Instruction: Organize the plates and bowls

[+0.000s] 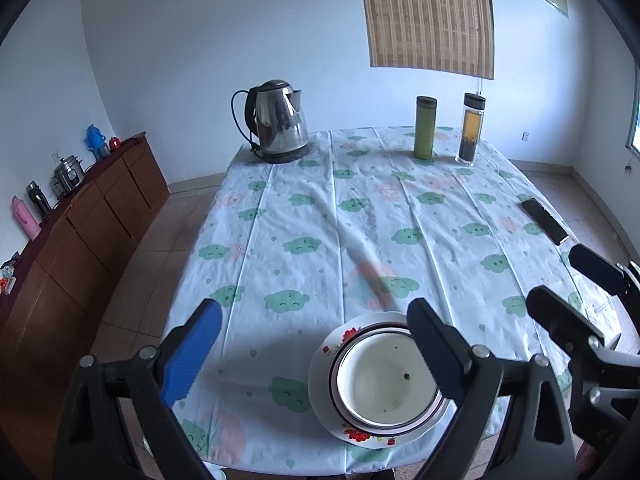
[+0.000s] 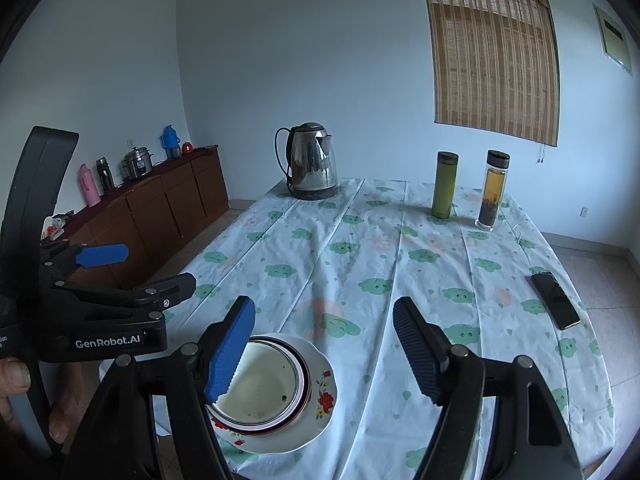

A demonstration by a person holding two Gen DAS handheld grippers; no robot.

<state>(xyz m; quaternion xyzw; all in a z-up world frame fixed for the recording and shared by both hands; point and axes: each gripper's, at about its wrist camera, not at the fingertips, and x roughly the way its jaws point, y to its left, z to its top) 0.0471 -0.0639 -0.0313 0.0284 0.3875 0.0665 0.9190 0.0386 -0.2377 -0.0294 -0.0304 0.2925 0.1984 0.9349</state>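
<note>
On the table (image 1: 440, 208) our left gripper (image 1: 316, 344) and right gripper (image 2: 324, 344) both gape empty above the bowl (image 1: 384, 388) stacked on the plate (image 1: 320, 384), so we should pinch rims squarely.

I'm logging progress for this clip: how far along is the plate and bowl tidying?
Done: the bowl already sits nested on the floral plate near the table's front edge. In hand: nothing; the left tongs and right tongs are both open. Left: no other dishes visible, so little seems to remain.
</note>
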